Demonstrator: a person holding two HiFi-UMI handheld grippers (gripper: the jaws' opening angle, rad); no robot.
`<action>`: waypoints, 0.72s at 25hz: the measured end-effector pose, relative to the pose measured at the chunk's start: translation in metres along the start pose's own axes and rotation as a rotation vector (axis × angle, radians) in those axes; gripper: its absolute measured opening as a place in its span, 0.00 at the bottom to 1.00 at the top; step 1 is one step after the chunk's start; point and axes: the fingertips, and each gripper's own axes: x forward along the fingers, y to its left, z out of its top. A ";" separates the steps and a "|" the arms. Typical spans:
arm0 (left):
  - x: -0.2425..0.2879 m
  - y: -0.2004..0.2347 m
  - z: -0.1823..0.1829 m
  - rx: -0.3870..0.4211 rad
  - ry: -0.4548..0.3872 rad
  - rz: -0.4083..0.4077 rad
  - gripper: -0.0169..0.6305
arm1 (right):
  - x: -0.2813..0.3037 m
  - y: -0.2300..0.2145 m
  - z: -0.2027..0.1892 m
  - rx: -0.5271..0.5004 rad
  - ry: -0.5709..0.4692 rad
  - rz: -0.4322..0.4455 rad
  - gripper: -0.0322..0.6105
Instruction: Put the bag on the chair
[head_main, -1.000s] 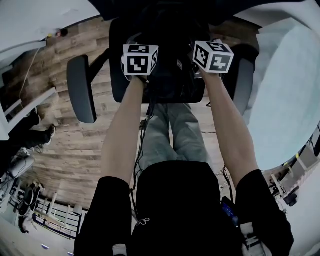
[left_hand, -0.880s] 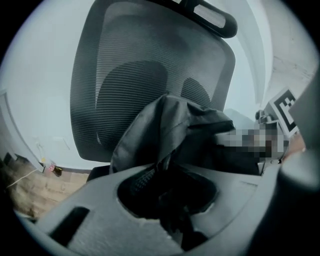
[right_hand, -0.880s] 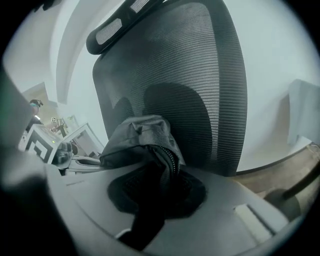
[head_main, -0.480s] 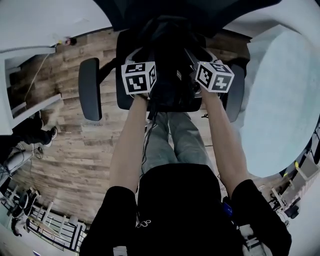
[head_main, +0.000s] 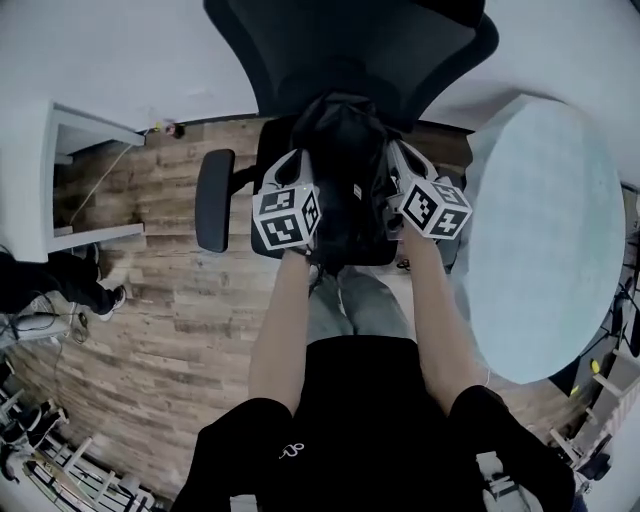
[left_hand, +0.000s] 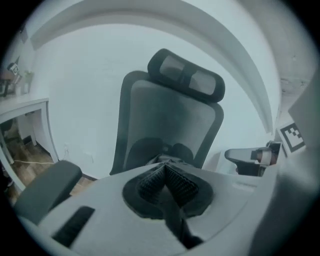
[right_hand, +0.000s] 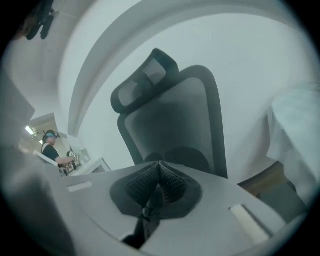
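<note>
A black bag (head_main: 345, 150) hangs over the seat of a black office chair (head_main: 340, 45), close to its backrest. My left gripper (head_main: 303, 162) holds it from the left and my right gripper (head_main: 393, 158) from the right. In the left gripper view the ribbed pads (left_hand: 152, 182) of the gripper (left_hand: 164, 168) are shut on a black bag strap (left_hand: 173, 217). In the right gripper view the gripper (right_hand: 159, 168) is shut on a strap with a buckle (right_hand: 149, 212). Ahead of both jaws stands the chair's backrest (left_hand: 167, 125) (right_hand: 177, 117) with its headrest. Whether the bag rests on the seat is hidden.
The chair's left armrest (head_main: 213, 200) juts out beside my left gripper. A large round pale table (head_main: 545, 230) stands close on the right. A white desk (head_main: 85, 180) and a person's legs (head_main: 60, 285) are at the left, on the wooden floor (head_main: 170, 320).
Both grippers with the bag have moved forward over the seat toward the backrest. More of the backrest and the wall behind it has come into view.
</note>
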 end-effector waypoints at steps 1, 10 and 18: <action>-0.008 -0.006 0.011 0.018 -0.022 0.000 0.03 | -0.007 0.009 0.014 0.002 -0.032 0.022 0.07; -0.085 -0.082 0.130 0.158 -0.358 -0.101 0.03 | -0.059 0.090 0.119 -0.250 -0.223 0.142 0.07; -0.124 -0.111 0.179 0.218 -0.525 -0.104 0.03 | -0.093 0.125 0.158 -0.381 -0.304 0.197 0.07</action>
